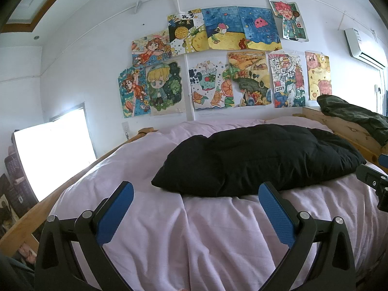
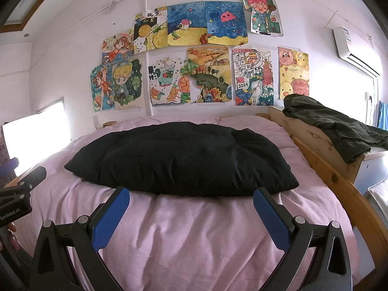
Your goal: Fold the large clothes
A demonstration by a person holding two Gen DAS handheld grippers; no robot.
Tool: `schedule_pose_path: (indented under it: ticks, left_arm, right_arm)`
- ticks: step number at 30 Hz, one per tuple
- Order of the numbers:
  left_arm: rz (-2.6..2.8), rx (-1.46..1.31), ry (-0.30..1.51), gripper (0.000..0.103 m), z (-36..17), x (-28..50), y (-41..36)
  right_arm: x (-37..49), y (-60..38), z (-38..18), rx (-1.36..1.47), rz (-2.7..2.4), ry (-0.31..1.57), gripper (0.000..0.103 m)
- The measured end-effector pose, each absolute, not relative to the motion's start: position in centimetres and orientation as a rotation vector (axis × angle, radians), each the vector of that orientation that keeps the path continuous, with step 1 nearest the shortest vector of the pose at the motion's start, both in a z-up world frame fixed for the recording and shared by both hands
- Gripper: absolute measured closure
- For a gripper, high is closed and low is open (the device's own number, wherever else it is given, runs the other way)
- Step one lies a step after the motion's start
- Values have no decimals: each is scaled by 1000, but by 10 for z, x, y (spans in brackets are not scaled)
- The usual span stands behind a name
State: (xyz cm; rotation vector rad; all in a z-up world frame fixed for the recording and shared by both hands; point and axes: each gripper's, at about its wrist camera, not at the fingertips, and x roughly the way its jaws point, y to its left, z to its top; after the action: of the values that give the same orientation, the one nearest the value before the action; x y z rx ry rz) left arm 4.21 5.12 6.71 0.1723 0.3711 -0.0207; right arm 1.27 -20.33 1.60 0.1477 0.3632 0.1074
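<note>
Black padded garment [image 2: 184,160] lies folded flat mid-bed, clear of my tools. Nearest, my left tool [image 1: 196,212] and right tool [image 2: 191,214] hover with jaws spread wide, empty, above the pink sheet [image 2: 194,237]. Farther right, a dark green garment [image 2: 334,126] drapes the wooden frame [image 2: 339,177]; drawings [image 2: 208,72] cover the wall.

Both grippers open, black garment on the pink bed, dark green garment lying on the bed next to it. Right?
Not quite. The green garment is not on the bed; it lies on the wooden ledge to the right, as the right wrist view shows. The rest holds: left gripper and right gripper open, black garment on the pink bed.
</note>
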Motion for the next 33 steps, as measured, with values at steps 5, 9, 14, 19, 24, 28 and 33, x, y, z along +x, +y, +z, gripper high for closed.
schedule_pose_path:
  ticks: [5,9,14,19,24,28,33]
  left_arm:
    - [-21,172,371,2,66,41,50]
    - [-22,173,370,2,66,41,51]
    - [-22,174,370,2,66,42,52]
    - [-23,174,370,2,66,41,52]
    - [-22,174,371,2,66,42,54]
    - [-23,175,372,2,66,42,54]
    - [-23,176,372,2,66,44,56]
  right_arm:
    - [12,-203,16,149,107,363,0]
    - [13,-203,16,148,106,363,0]
    - [13,-202,16,149,106,363,0]
    - [12,-203,16,148,106,363,0]
    - [12,-202,16,149,105,363,0]
    - [12,-202,16,148,106,364,0]
    - [12,-202,16,149,105,363,0]
